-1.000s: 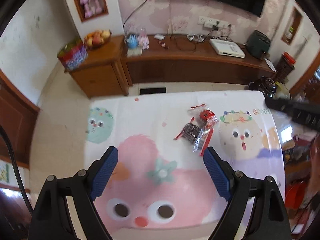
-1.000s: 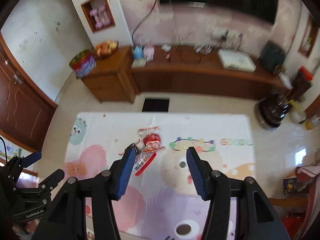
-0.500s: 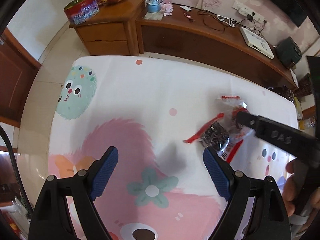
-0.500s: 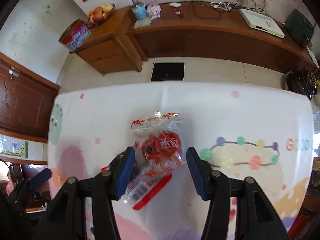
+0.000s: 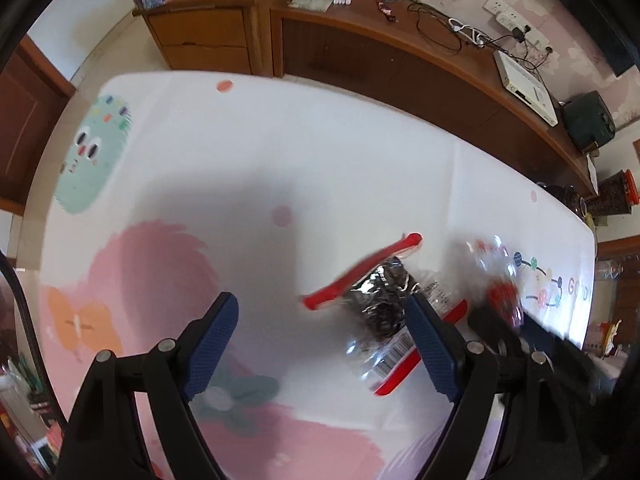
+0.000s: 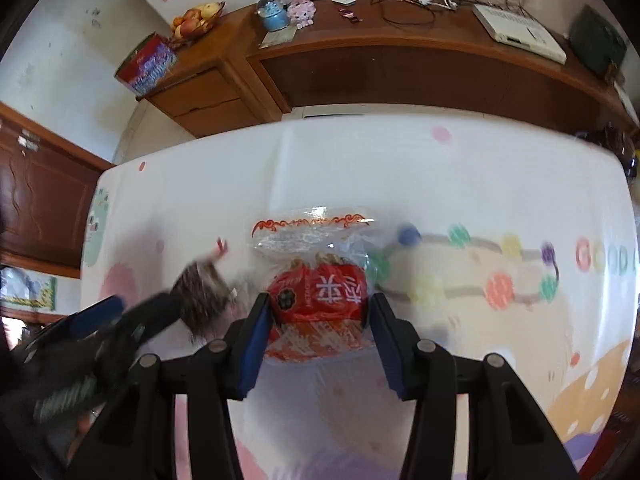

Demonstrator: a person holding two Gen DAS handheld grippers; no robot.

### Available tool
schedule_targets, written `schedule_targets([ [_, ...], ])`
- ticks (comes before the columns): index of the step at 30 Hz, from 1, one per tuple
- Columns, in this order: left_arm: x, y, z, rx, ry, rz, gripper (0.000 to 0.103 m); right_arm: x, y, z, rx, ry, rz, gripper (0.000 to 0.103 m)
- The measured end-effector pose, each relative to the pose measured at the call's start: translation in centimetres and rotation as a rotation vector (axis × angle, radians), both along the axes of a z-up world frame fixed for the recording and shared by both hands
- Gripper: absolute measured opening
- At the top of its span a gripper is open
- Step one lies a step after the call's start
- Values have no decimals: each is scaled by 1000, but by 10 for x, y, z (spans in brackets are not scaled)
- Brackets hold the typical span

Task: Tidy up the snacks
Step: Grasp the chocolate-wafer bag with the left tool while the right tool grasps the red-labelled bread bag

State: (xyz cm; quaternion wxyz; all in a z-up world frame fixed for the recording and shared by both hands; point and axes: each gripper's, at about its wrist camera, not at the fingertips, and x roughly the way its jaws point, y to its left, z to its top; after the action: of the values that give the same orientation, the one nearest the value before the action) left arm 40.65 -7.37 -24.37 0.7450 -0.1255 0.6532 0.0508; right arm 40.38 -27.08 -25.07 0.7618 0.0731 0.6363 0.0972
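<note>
Both grippers have come down much closer to the table [image 6: 440, 184] than a second ago, and the snacks now look far bigger in both views.

The red snack bag [image 6: 318, 294] lies on the cartoon tablecloth [image 5: 240, 160], near the middle of the table, with its clear crinkly top pointing away. The right gripper [image 6: 318, 314] sits right over it, one blue finger on each side of the bag. Its jaws have just been closing, and the fingers look very near or just touching the bag's sides; I cannot tell if they press on it.

Just beside the red bag lies the dark snack bag [image 5: 380, 300], clear plastic with red edges and dark bits inside. The left gripper [image 5: 326, 326] is low over it with its jaws wide. Its right finger [image 5: 430, 344] covers part of this bag, and the other finger [image 5: 212, 336] is over bare cloth, well apart from it. Nothing is held there.

Behind the table stands a long wooden cabinet [image 6: 400, 64] with a fruit bowl [image 6: 196, 20], a red tin [image 6: 146, 64] and a white box [image 6: 516, 30] on top.
</note>
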Motion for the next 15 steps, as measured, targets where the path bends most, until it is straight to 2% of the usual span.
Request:
schedule_targets([
  [4, 4, -13, -9, -24, 20, 44, 84, -20, -18, 1, 32, -4, -10, 49],
  [10, 4, -22, -17, -88, 23, 165, 84, -37, -28, 2, 42, -15, -5, 49],
  [15, 2, -31, -19, -43, -20, 204, 83, -40, -30, 2, 56, -20, -3, 50],
])
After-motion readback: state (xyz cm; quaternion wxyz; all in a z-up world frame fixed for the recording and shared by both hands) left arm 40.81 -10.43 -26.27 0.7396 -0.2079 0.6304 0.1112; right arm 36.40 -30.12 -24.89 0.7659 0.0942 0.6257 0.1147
